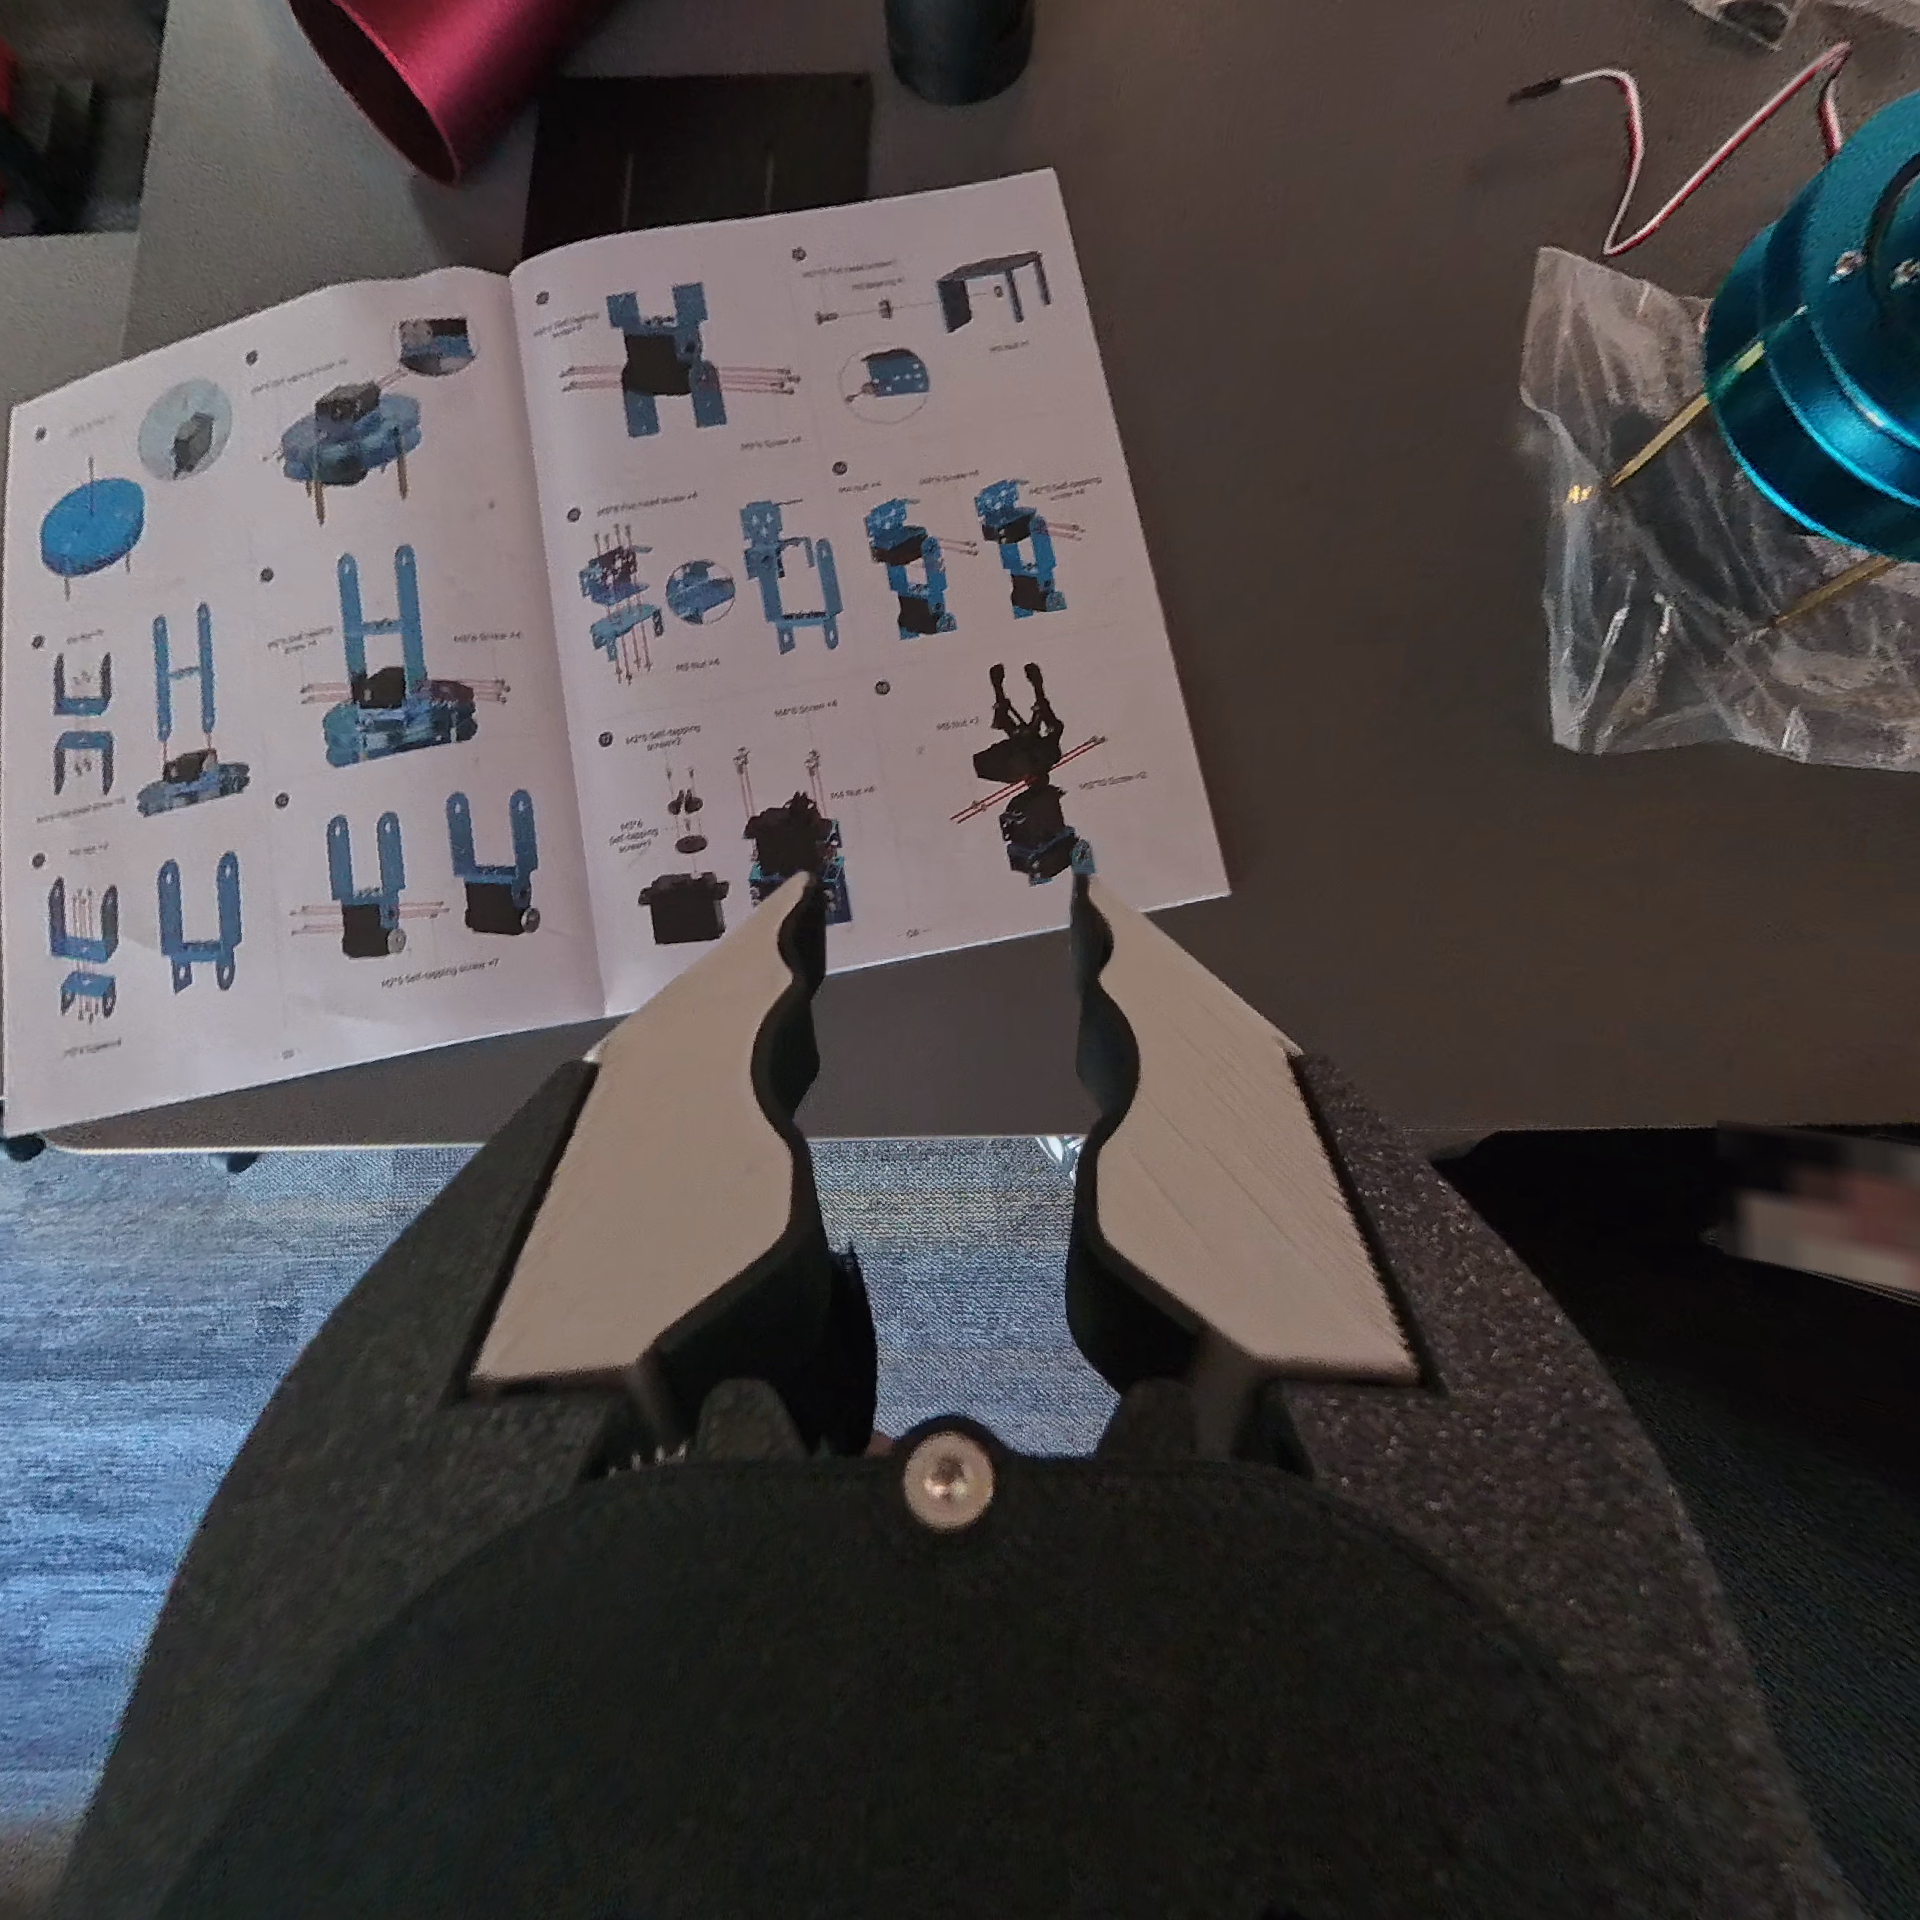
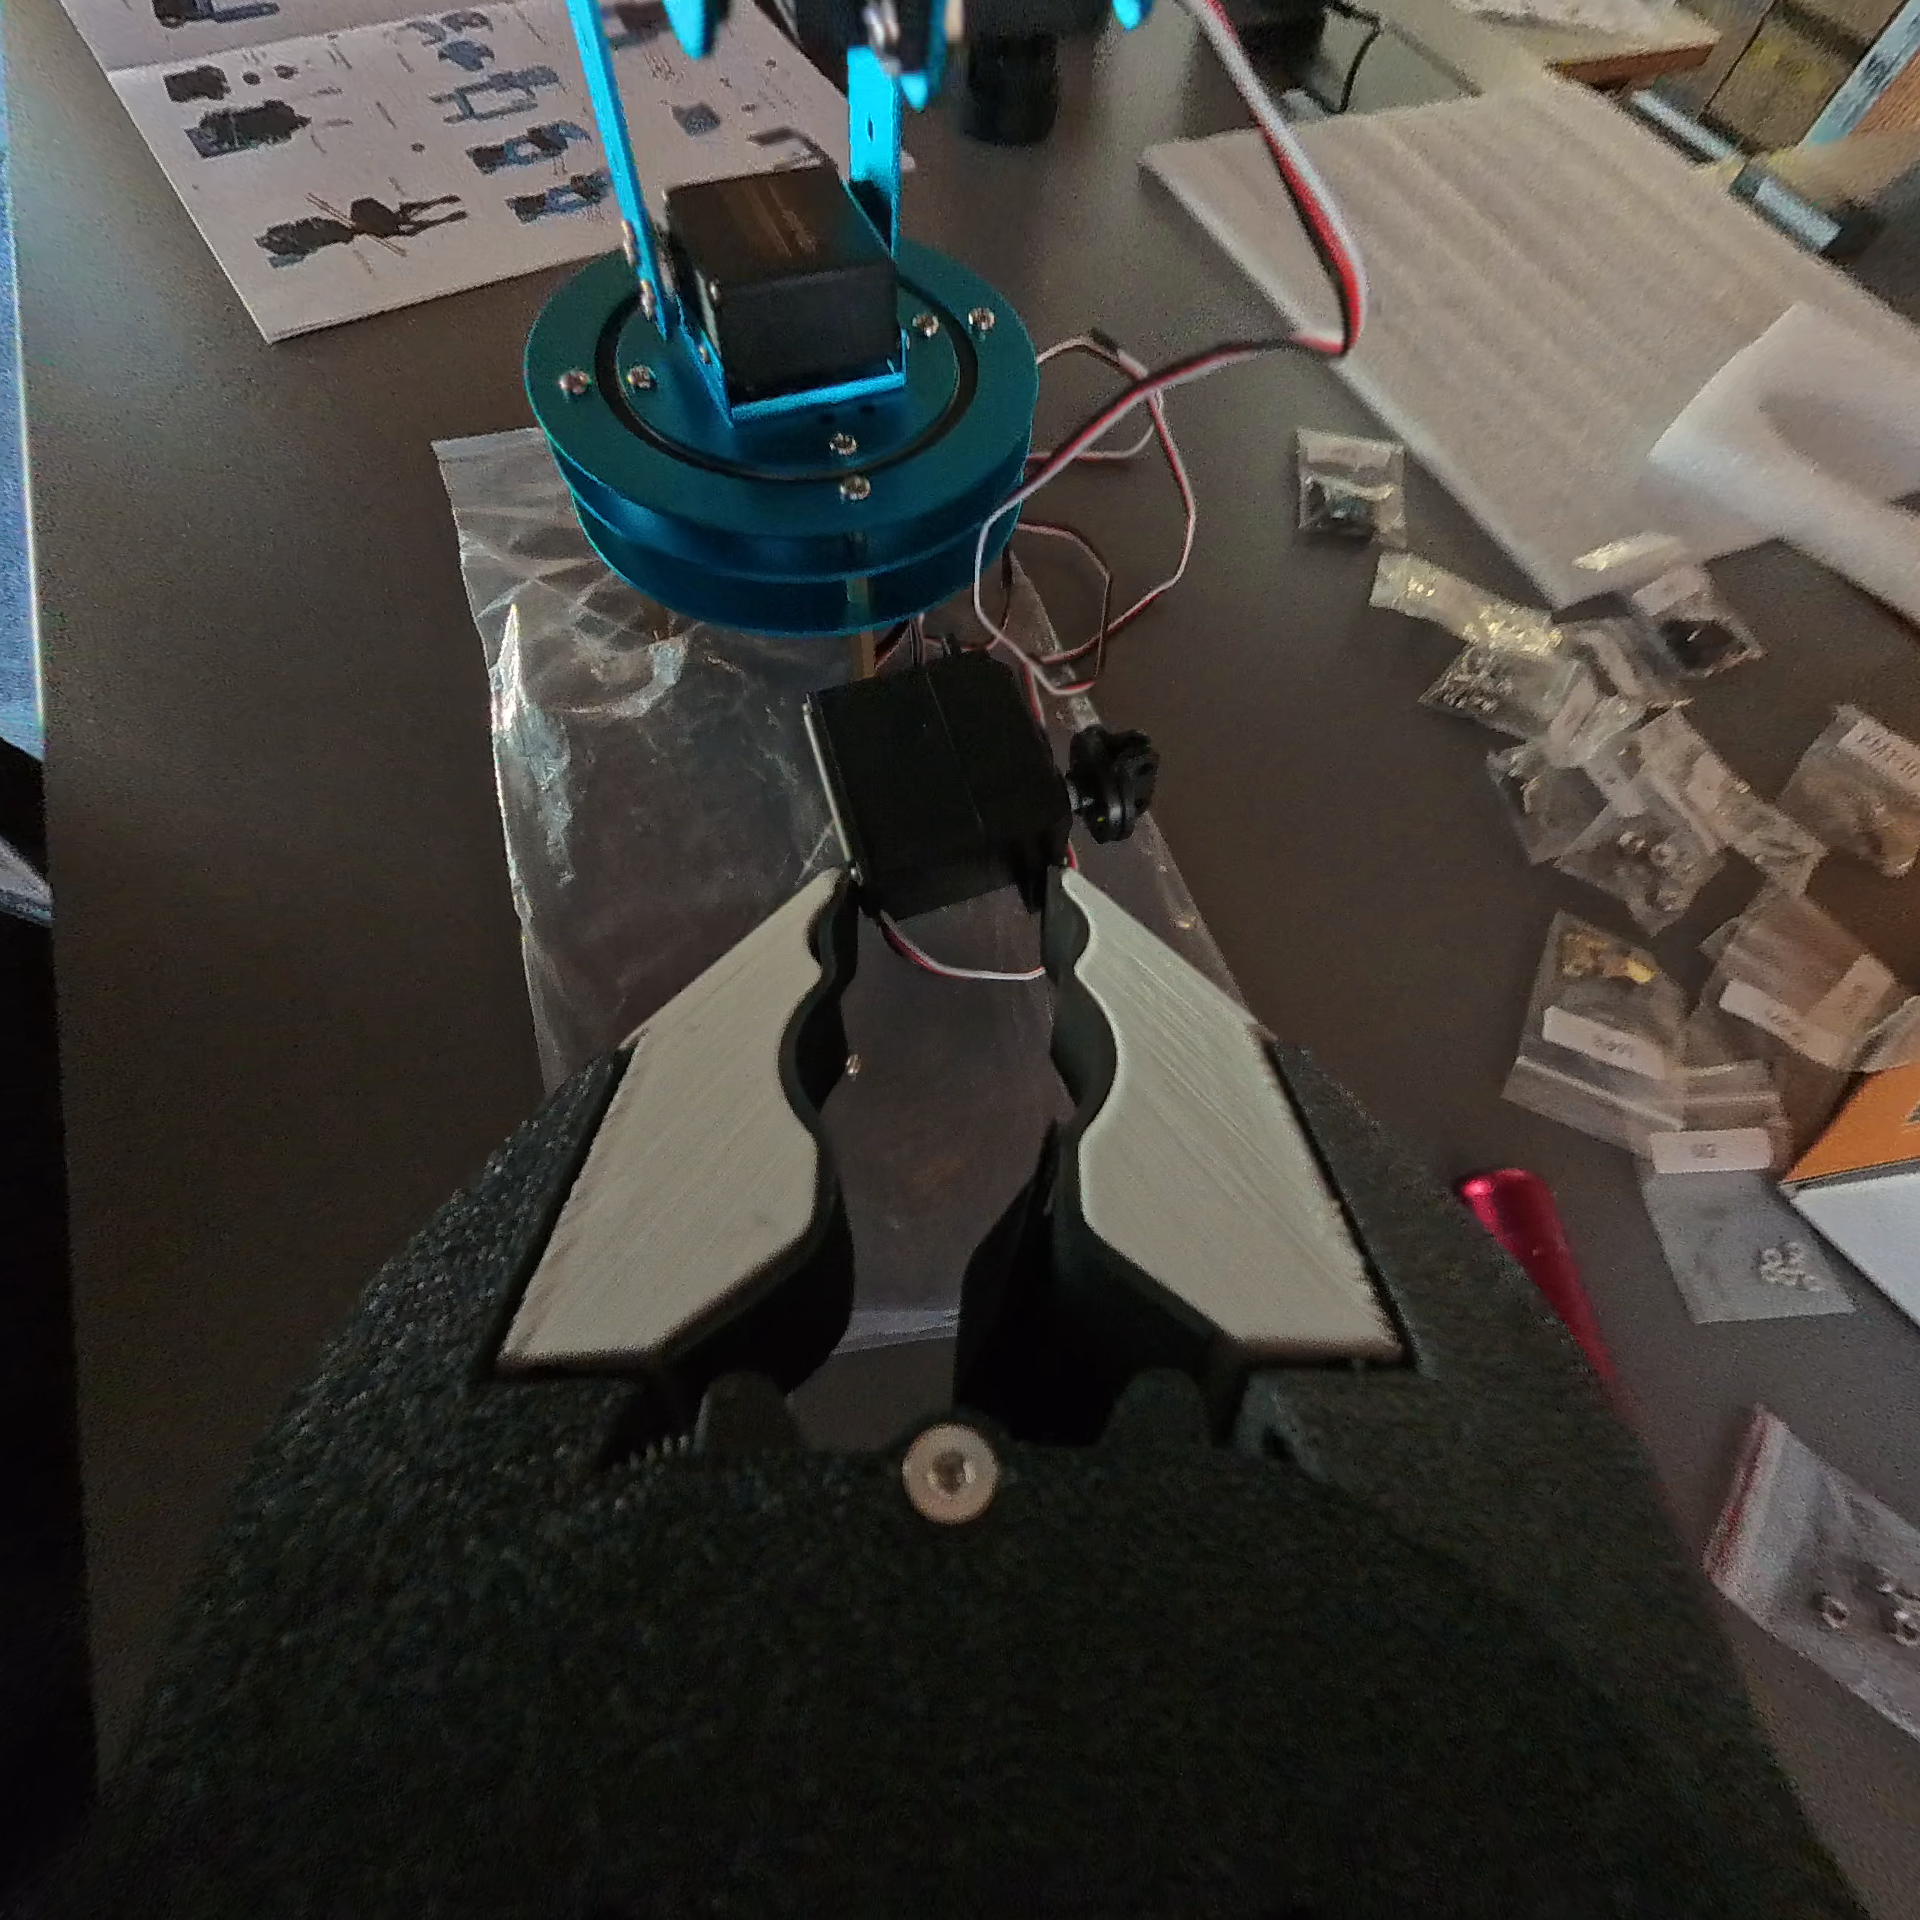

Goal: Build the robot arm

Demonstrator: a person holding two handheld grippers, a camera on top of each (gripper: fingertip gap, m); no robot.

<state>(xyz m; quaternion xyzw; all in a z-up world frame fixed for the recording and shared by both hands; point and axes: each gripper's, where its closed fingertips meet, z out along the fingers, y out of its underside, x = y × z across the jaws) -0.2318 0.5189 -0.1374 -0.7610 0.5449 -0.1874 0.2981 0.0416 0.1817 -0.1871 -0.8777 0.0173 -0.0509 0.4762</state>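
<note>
Right hand-held gripper (image 2: 951, 888), centre frame: fingertips pinch the near end of a black servo (image 2: 940, 784), which extends up-frame toward the blue round base (image 2: 779, 499) standing on a clear bag (image 2: 623, 748); contact appears firm, though blur hides the pads. Left hand-held gripper (image 1: 940, 894): jaws spread, empty, above the tabletop (image 1: 1351, 623) edge, nearest the open instruction booklet (image 1: 520, 623).

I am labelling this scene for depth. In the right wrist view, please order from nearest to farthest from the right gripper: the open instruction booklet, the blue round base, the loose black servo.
1. Loose black servo, between the right gripper fingers.
2. Blue round base, straight ahead, beyond the servo.
3. Instruction booklet, far back, upper left.
</note>
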